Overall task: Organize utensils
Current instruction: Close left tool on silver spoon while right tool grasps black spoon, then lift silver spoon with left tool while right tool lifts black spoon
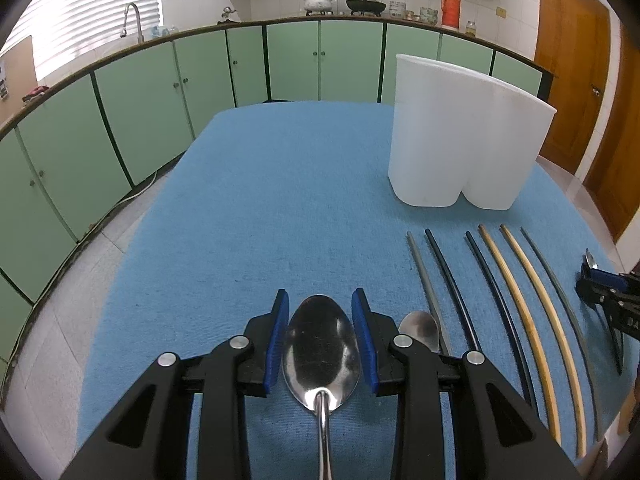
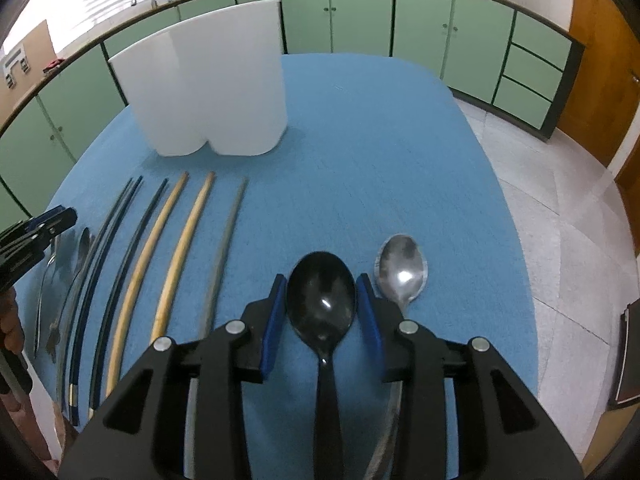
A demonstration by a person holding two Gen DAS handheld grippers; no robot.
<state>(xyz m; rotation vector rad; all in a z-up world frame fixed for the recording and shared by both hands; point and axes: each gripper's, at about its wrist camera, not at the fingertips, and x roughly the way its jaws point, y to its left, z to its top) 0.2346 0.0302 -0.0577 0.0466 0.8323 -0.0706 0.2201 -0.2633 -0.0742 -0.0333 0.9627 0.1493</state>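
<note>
A steel spoon [image 1: 322, 348] lies on the blue cloth [image 1: 280, 200], its bowl showing between the blue pads of my left gripper [image 1: 320, 300], which hovers part open just above it. A smaller steel spoon [image 1: 420, 330] lies to its right. In the right wrist view a black spoon [image 2: 322, 300] lies between the pads of my right gripper [image 2: 322, 280], also part open, with thin gaps at both sides. Another steel spoon [image 2: 400, 268] lies just right of it. Several chopsticks [image 2: 176, 248], some black, some wooden, some grey, lie in a row between the two grippers.
A tall white two-lobed holder [image 1: 464, 132] stands on the cloth beyond the chopsticks [image 1: 520, 292]; its inside is hidden. Green cabinets and a counter ring the table, with tiled floor on both sides. Bare blue cloth [image 2: 380, 160] stretches right of the holder [image 2: 208, 80].
</note>
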